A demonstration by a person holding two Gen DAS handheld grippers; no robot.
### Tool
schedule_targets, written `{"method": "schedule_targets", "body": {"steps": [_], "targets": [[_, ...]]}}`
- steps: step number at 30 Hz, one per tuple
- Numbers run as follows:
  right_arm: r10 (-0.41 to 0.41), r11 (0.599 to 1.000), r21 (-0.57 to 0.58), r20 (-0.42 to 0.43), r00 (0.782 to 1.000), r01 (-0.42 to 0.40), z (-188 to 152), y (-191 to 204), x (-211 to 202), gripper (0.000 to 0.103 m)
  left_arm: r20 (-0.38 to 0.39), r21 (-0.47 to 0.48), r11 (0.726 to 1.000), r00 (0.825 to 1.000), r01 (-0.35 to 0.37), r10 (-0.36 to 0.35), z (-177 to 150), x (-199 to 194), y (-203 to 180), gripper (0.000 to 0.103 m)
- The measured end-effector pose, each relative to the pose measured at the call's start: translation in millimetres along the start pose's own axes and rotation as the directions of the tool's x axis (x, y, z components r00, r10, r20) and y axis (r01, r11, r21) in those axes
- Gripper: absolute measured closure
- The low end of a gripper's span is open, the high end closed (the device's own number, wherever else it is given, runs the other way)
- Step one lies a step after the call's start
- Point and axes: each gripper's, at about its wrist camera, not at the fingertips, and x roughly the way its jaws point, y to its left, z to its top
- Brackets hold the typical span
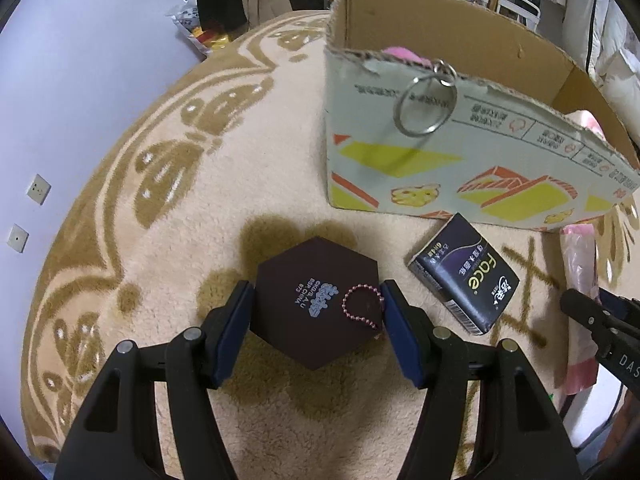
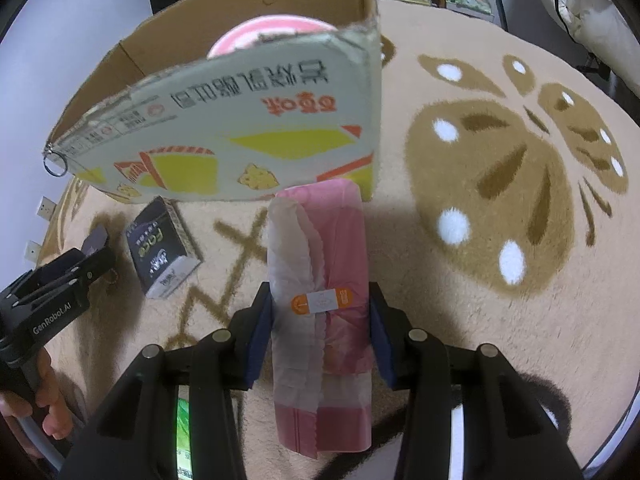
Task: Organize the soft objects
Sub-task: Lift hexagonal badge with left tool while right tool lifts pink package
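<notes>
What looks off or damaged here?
The cardboard box has a ragged, torn top edge on its near wall, and a metal key ring hangs over that edge. The box's print reads upside down. Nothing looks spilled.

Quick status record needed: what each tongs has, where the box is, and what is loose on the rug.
left tongs: shut on dark hexagonal box with pink bead chain
right tongs: shut on pink bag roll
cardboard box: open-topped, on rug, beyond both tongs; pink items inside
key ring: hangs over the box's near wall
loose on rug: black tissue pack, between the two tongs
</notes>
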Motion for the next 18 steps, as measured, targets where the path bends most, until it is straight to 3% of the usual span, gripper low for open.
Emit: {"method": "schedule_targets", "body": {"steps": [18], "targets": [[0.048,0.999,-0.022,0.089,0.995,-0.047,-10,8,-57,0.056,0.093,-0.006,0.999,0.995,-0.033,0.034,2,-48,-1,0.040]]}}
